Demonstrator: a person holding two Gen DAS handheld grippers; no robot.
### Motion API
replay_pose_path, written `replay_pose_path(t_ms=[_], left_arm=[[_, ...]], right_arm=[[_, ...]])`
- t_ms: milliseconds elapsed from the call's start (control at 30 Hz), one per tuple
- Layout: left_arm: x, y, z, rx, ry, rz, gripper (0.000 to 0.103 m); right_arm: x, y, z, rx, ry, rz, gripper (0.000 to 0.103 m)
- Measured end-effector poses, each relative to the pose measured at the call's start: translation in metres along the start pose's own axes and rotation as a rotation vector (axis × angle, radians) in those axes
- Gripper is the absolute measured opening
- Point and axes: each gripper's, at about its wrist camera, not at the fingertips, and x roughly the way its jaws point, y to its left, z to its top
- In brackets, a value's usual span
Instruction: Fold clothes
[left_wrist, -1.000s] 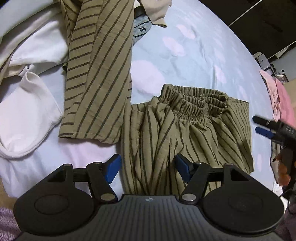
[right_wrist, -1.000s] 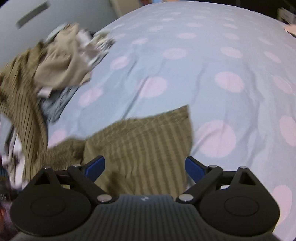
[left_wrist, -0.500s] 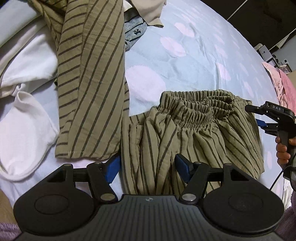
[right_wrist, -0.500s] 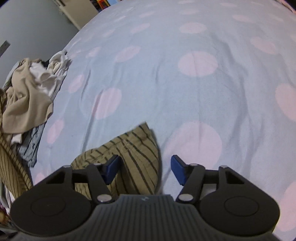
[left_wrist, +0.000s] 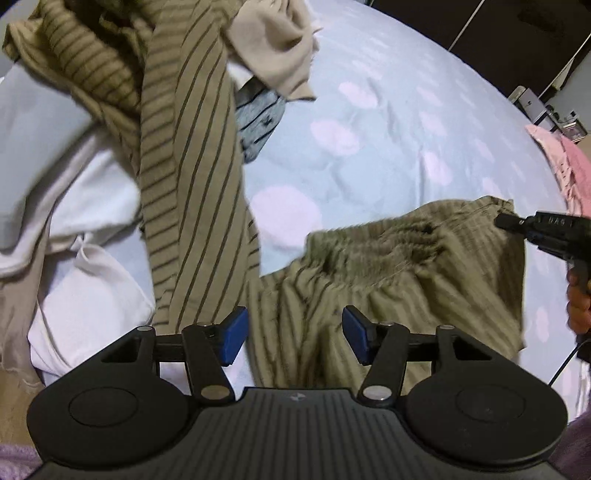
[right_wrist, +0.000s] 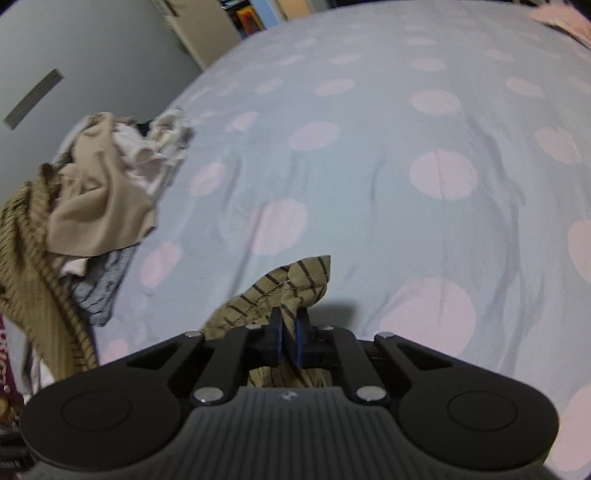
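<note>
My right tool (right_wrist: 289, 339) is clamping a corner of the striped shorts (left_wrist: 388, 273) on the bed (right_wrist: 369, 147). My left tool (left_wrist: 291, 338) is closing, pads not yet pressing the cloth between them. If I lift now, one-sided pull could bunch the shorts or snag the striped top (left_wrist: 192, 155) beside them.

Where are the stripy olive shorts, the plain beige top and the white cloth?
stripy olive shorts (left_wrist: 388, 258), left wrist view, on the gathered elastic waistband.
plain beige top (right_wrist: 99, 214), right wrist view, on its smooth hanging front in the pile.
white cloth (left_wrist: 88, 306), left wrist view, on its flat middle.
</note>
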Motion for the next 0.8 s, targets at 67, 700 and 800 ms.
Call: replay_pose_path(t_ms=[67,700,800], left_arm=[[-0.002,-0.009,0.008,0.000,0.013,-0.057,0.054],[0.109,-0.101,0.058,-0.172,0.197,-0.281,0.054],[0.124,-0.109,0.056,-0.166,0.210,-0.246,0.046]], right_arm=[[-0.008,0.010,-0.001,-0.049,-0.012,0.007,0.008],[-0.006,0.079,-0.031,-0.541,0.002,-0.121,0.009],[-0.007,0.072,-0.026,-0.502,-0.003,-0.140,0.009]])
